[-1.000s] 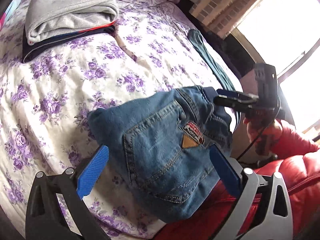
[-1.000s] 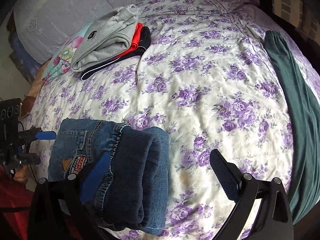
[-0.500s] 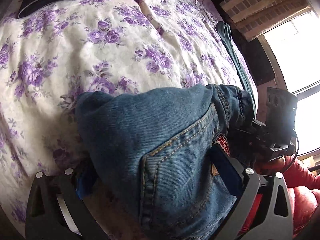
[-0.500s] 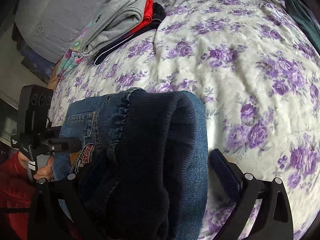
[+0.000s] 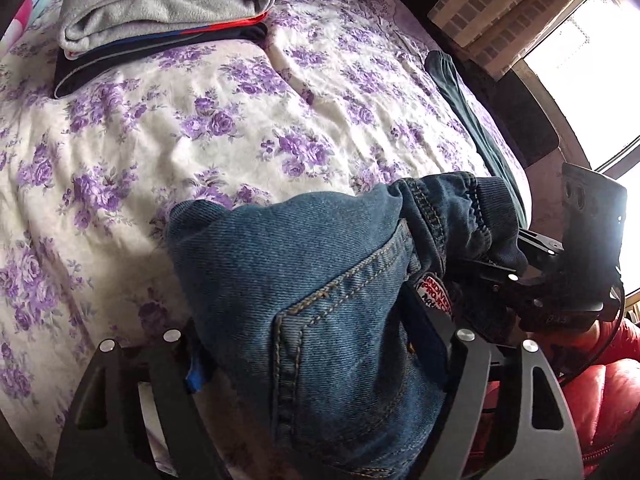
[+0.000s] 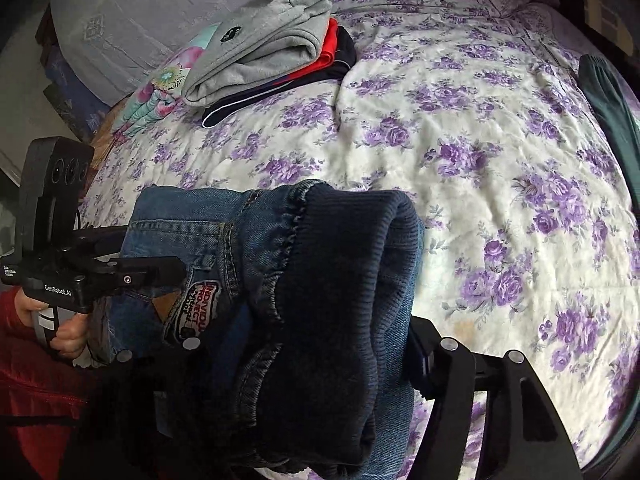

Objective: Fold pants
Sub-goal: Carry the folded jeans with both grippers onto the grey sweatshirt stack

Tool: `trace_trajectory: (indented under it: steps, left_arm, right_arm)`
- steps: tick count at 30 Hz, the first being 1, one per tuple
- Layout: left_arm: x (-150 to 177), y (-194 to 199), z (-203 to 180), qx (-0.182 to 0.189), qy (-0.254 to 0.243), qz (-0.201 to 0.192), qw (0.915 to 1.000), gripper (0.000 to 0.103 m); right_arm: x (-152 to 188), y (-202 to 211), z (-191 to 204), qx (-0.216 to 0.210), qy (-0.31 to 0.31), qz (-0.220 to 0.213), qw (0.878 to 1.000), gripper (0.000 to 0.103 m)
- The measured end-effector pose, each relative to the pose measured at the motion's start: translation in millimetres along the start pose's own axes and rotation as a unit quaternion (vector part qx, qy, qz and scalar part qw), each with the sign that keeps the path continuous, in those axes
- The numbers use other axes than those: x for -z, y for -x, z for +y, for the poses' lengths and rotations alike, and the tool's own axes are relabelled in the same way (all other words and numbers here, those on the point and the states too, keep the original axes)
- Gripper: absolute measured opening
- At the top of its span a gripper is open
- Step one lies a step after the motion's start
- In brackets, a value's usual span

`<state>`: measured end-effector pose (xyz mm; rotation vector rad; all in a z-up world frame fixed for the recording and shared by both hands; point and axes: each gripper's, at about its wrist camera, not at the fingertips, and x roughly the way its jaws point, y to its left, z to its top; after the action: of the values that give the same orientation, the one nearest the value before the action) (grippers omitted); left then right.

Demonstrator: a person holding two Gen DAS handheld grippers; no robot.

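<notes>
The folded blue jeans form a thick bundle at the near edge of the bed, back pocket and red patch up. My left gripper is shut on the bundle's pocket end, its fingers pressed into both sides. My right gripper is shut on the dark ribbed waistband end of the jeans. Each gripper shows in the other's view: the right one at the waistband, the left one at the pocket side. The fingertips are hidden by denim.
A stack of folded clothes with a grey sweatshirt on top lies at the far left of the floral bedspread. Dark green pants lie along the bed's right edge. A red jacket sleeve is close by.
Both grippers moved in around the folded jeans and closed on them, left on the pocket end, right on the waistband end. The bundle now fills both views.
</notes>
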<state>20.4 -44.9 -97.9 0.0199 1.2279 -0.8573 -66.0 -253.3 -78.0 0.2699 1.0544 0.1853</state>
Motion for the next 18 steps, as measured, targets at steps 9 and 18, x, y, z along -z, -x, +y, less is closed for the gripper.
trace_trajectory:
  steps: [9,18]
  left_arm:
    - [-29,47,20,-0.004,0.057,-0.072,0.9958,0.070]
    - [-95,80,65,-0.059,0.077,-0.127,0.9871,0.070]
  right_arm:
    - [-46,7,30,-0.010,0.044,-0.046,0.998,0.063]
    - [-144,-24,62,-0.023,0.099,-0.084,0.991,0.062]
